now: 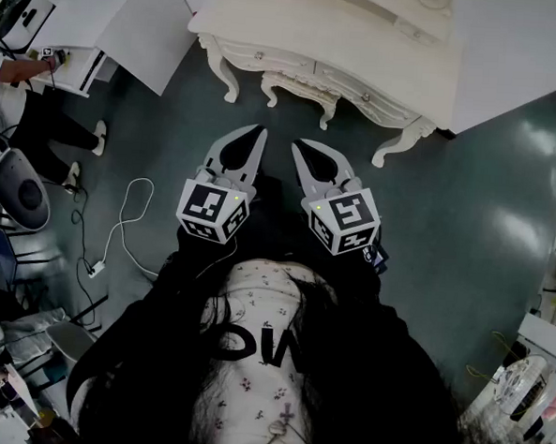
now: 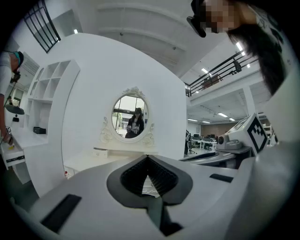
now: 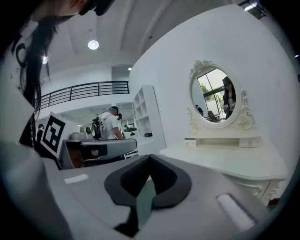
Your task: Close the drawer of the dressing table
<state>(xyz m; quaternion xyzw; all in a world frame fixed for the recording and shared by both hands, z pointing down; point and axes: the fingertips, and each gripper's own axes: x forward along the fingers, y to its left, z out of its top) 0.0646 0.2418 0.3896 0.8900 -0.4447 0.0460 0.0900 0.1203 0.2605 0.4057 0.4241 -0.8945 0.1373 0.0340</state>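
Cream-white and carved, the dressing table (image 1: 364, 43) is standing on curved legs at the top of the head view, with its knobbed drawer fronts (image 1: 287, 69) facing the person. Whether one is sticking out is unclear. The left tool (image 1: 255, 131) and right tool (image 1: 300, 145) are hovering side by side near it, each pinched closed on nothing. Only the gripper views are showing its oval mirror (image 2: 131, 117).
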